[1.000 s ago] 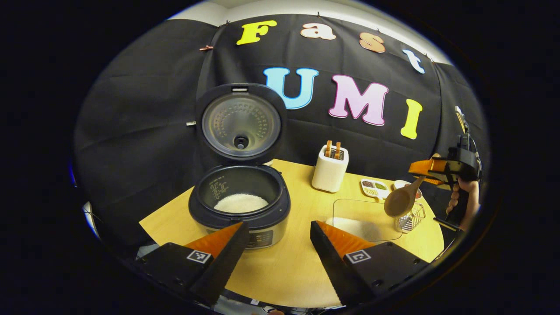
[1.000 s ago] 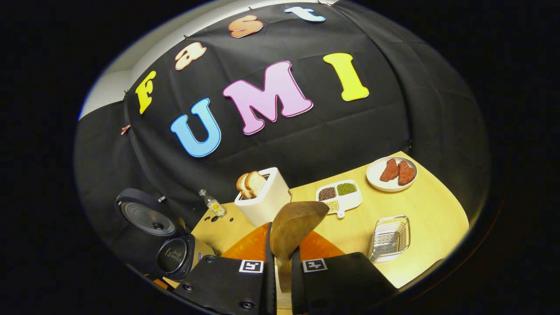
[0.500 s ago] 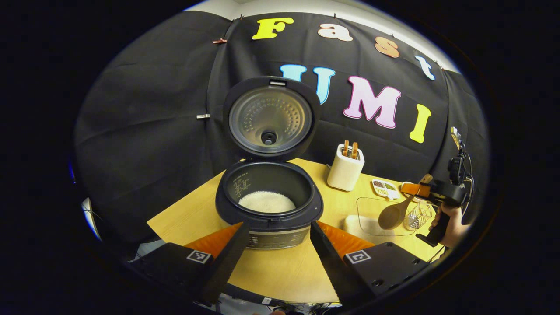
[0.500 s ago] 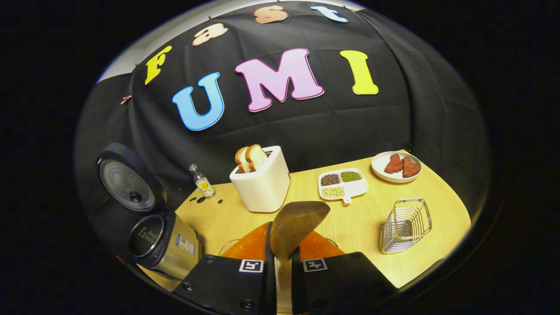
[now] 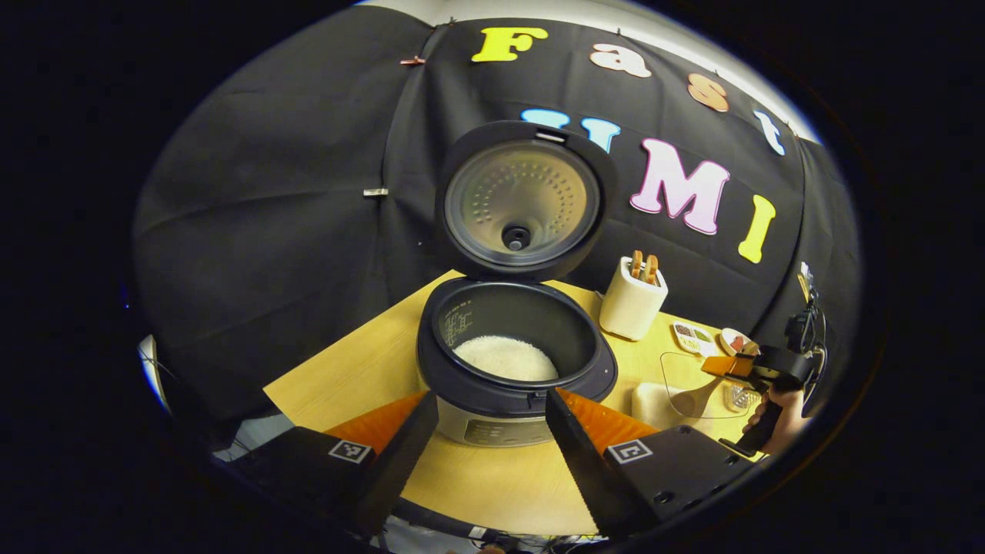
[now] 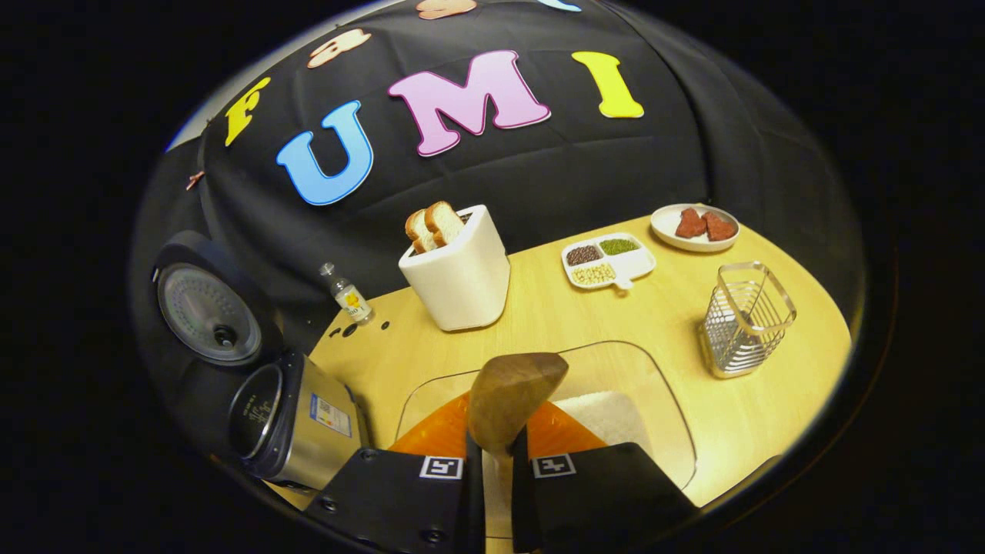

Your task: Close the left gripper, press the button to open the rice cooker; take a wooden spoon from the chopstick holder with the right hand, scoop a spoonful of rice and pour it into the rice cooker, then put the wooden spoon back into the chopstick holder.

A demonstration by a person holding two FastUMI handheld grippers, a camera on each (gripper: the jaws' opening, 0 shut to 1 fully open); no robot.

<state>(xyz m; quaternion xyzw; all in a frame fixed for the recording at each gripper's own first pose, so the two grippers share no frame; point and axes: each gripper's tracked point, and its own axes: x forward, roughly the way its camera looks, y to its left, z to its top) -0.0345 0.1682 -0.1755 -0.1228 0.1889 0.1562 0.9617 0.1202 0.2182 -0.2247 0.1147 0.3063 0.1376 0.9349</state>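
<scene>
A: Left gripper view: our left gripper (image 5: 490,431) hovers level before the rice cooker (image 5: 514,362), jaws spread, lid raised. Far right, a hand (image 5: 773,412) holds the right gripper (image 5: 723,366), the wooden spoon (image 5: 696,396) slanting bowl-down over the clear rice container (image 5: 689,377).

B: Right gripper view: our right gripper (image 6: 496,462) clamps the wooden spoon's handle; its long axis runs forward, bowl outermost above the clear rice container's rice. The chopstick holder (image 6: 745,319) stands right.

On the table (image 6: 539,308), the rice cooker (image 6: 288,419) stands at the left, lid raised. The toaster (image 6: 458,265) stands at the far centre, a small bottle (image 6: 348,296) to its left. The clear rice container (image 6: 616,400) lies near; the wire holder (image 6: 742,319) stands right.
</scene>
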